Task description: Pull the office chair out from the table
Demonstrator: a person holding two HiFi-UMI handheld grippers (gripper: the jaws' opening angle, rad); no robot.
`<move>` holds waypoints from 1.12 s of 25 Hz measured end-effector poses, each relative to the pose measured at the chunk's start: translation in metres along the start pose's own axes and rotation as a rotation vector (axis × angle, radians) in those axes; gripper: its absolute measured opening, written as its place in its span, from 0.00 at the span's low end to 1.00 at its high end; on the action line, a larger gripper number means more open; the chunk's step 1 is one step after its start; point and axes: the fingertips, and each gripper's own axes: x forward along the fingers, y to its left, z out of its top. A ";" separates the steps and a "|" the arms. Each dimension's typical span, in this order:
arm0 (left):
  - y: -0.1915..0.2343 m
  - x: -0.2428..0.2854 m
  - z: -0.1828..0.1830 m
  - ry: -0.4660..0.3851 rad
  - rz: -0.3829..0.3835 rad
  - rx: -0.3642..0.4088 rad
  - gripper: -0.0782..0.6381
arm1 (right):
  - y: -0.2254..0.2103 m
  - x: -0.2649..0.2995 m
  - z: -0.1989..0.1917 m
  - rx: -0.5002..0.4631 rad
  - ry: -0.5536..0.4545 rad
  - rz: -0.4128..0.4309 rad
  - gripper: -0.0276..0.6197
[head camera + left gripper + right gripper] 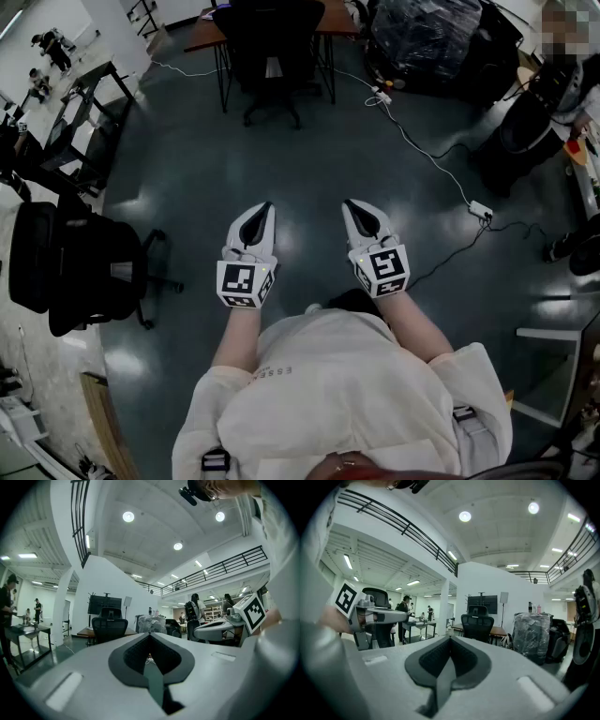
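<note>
The black office chair point(270, 56) stands far ahead, tucked against a brown table point(202, 36) at the top of the head view. My left gripper point(267, 206) and right gripper point(350, 203) are held side by side over the dark floor, well short of the chair. Both are shut with nothing between the jaws. The left gripper view shows the chair point(109, 625) small behind its closed tips point(150, 634). In the right gripper view the chair point(477, 624) and table point(500, 631) lie straight ahead of the closed tips point(450, 638).
A second black chair point(84, 267) stands close at the left. A cable with a power strip point(480, 210) runs across the floor on the right. A plastic-wrapped bundle point(427, 33) sits beside the table. A metal bench point(94, 94) is at the far left, and a person point(553, 84) stands at the right.
</note>
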 end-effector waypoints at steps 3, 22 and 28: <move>-0.001 0.000 0.001 -0.001 -0.001 0.002 0.13 | -0.001 0.000 0.001 -0.002 0.000 0.001 0.03; 0.002 -0.007 -0.011 0.011 -0.014 -0.017 0.13 | 0.007 -0.001 -0.011 0.040 0.006 -0.016 0.03; 0.036 0.009 -0.024 0.028 0.033 -0.045 0.13 | 0.005 0.036 -0.017 0.050 0.020 0.026 0.03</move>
